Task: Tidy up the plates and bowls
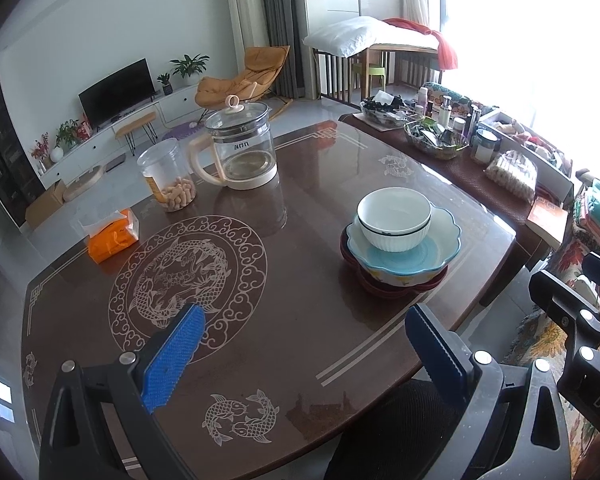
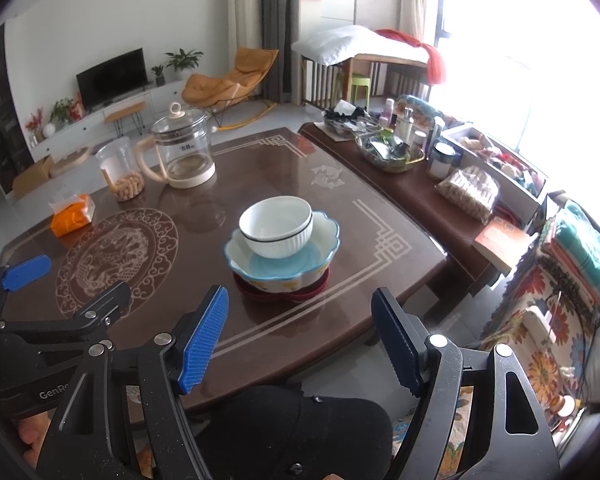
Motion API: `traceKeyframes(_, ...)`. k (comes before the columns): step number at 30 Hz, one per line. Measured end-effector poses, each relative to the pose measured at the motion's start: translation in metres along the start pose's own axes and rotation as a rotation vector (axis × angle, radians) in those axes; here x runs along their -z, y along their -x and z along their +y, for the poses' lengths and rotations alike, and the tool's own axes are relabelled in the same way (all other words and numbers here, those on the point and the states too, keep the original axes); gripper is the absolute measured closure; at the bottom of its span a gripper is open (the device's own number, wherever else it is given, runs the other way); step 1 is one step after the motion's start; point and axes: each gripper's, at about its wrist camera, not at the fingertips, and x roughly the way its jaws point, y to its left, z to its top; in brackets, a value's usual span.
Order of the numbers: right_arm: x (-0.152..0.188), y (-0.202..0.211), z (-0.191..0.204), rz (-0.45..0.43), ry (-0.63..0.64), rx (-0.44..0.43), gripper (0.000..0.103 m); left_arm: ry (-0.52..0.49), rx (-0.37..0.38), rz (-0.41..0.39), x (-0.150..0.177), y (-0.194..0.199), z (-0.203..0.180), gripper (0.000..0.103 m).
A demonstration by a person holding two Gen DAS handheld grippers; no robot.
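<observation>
White ribbed bowl (image 2: 276, 226) nested in scalloped blue-rimmed bowl (image 2: 282, 254), both stacked on dark red plate (image 2: 282, 294), right of centre on brown patterned table (image 2: 340, 208). Left gripper (image 1: 304, 344) and right gripper (image 2: 300, 340) both spread wide and empty, poised above near table edge, clear of stack. Glass kettle (image 2: 182, 148), peanut jar (image 2: 120, 172), orange tissue pack (image 2: 72, 216) at far left.

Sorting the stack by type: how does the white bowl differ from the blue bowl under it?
The white bowl has a plain round rim with a dark line; the blue bowl has a scalloped rim. The white bowl is narrower and sits inside the wider blue bowl. The white bowl is white inside; the blue bowl's floor is blue. Both stand upright, empty of food.
</observation>
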Motion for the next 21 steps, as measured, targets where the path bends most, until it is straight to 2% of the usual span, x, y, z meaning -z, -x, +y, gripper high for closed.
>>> traceKeyframes(21, 0.0009, -0.0053, 0.0015, 0.009, -0.005, -0.009, 0.025, 0.03, 0.001, -0.01, -0.0041, 0.0023, 0.0076, 0.003)
